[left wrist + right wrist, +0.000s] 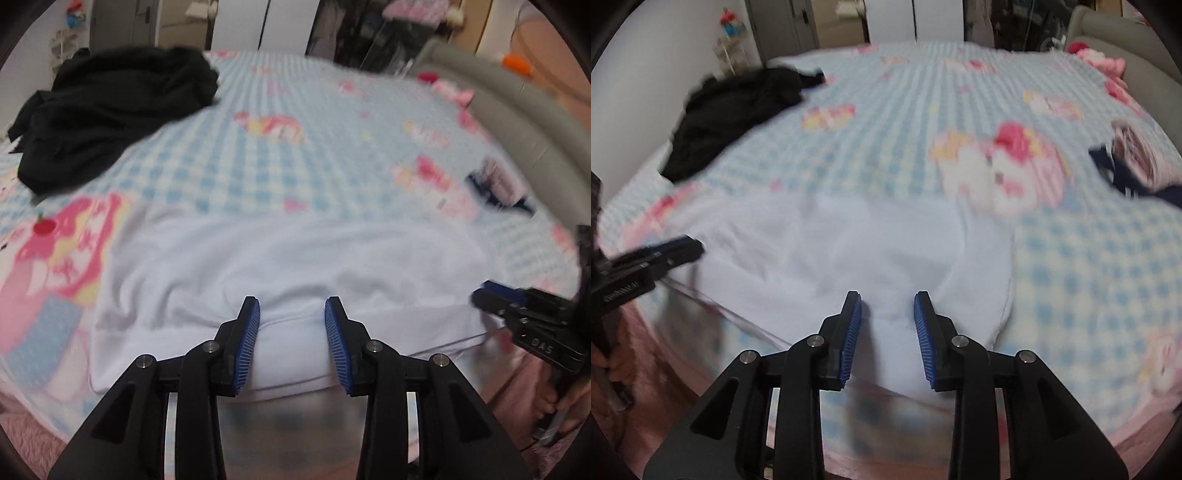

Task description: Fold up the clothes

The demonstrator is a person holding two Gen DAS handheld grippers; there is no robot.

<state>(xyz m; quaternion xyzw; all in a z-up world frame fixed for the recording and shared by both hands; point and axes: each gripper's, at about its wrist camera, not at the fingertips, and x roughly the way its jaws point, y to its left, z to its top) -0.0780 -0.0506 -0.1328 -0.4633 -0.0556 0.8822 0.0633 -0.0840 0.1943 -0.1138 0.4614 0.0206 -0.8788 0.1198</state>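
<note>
- The left gripper [291, 314] is seen with its blue pads [247, 343] spread wide; nothing is clamped, and the near hem of the white garment [295, 258] lies between and under them.
- The right gripper [887, 310] is likewise held wide apart, its pads [925, 339] straddling the near edge of the same garment [849, 251] without pinching it.
- In the left view, the right gripper [484, 291] is seen at 3 o'clock, at the garment's right edge; in the right view, the left gripper [690, 245] shows at 9 o'clock, over the garment's left part.
- The white garment is spread flat at the near edge of the bed [258, 155], which is covered by a blue checked sheet with pink prints.
- A black garment [110, 110] is heaped at 10 o'clock, well apart from the white one.
- A small dark-and-pink bundle [1137, 166] lies at 2 o'clock; what it is cannot be told through the blur.
- A grey headboard [517, 122] curves along the bed at 2 o'clock.
</note>
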